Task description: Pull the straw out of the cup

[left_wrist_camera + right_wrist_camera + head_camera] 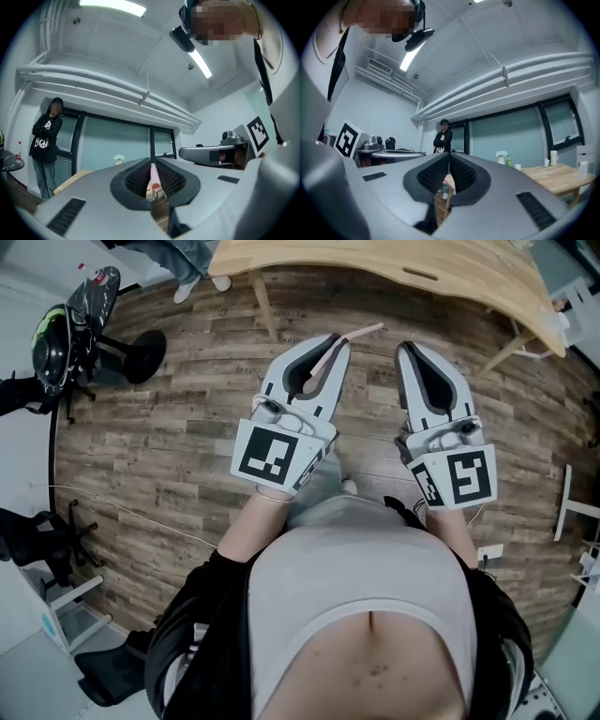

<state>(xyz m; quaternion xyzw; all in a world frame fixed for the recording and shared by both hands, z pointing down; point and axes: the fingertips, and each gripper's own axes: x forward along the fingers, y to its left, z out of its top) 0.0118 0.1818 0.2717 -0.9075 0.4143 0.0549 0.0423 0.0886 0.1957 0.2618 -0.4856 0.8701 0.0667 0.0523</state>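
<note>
My left gripper is shut on a pink straw. The straw lies slanted between the jaws, and its free end sticks out past the tips toward the right. In the left gripper view the straw runs along the pads up to the closed tips of the left gripper. Beside it my right gripper is held at the same height, jaws closed with nothing in them. In the right gripper view the right gripper has its tips together, and a pink bit shows beyond the gap. No cup is in any view.
Both grippers are held level in front of the person's body, over a wooden plank floor. A light wooden table stands ahead. A black stool and gear are at the left. A person in black stands by the glass wall.
</note>
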